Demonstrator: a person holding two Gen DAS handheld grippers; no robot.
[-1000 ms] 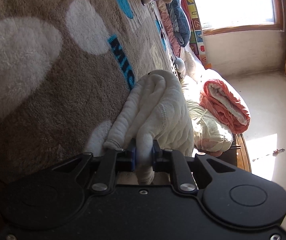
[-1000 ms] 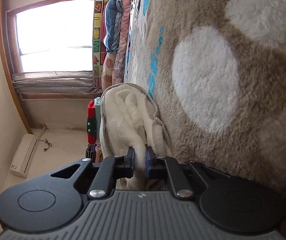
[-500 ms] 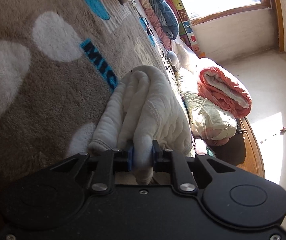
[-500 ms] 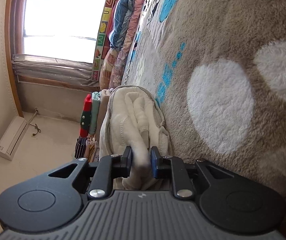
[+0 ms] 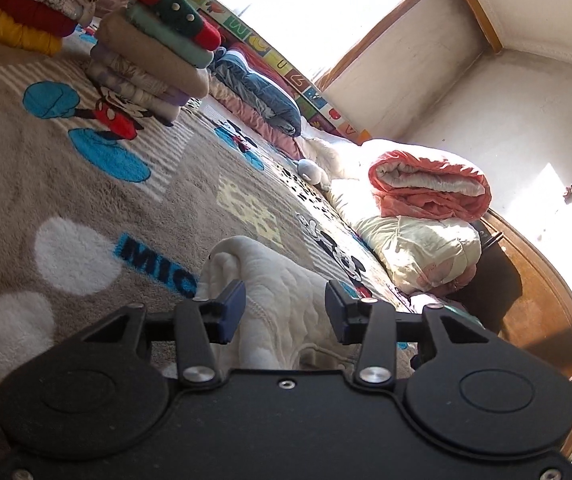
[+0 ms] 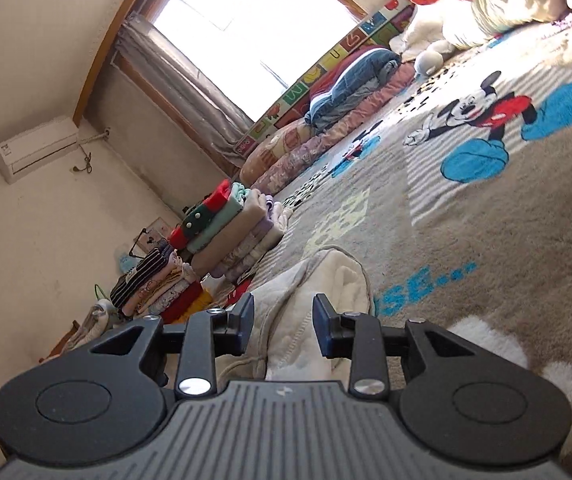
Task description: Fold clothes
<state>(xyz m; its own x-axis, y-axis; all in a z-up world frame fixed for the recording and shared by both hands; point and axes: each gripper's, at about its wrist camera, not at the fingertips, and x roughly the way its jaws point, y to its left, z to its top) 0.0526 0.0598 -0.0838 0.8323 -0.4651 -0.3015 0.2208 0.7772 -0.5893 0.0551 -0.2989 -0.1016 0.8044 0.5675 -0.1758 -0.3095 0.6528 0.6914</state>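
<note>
Left gripper (image 5: 284, 312) and right gripper (image 6: 284, 326) gape over one folded cream garment (image 5: 274, 280).

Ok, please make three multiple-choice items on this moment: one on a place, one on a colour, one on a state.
1. Where does the cream garment lie?
A. on the Mickey Mouse blanket
B. on the wooden floor
C. on a chair

2. What colour is the rolled quilt on top of the pale bedding?
A. green
B. coral
C. black

3. How are the two grippers?
A. both shut on cloth
B. one open
C. both open

Key: 1 A, the blanket's letters lie beside it; 2 B, its outer side is coral; 3 C, the left gripper and the right gripper have their fingers apart.
</note>
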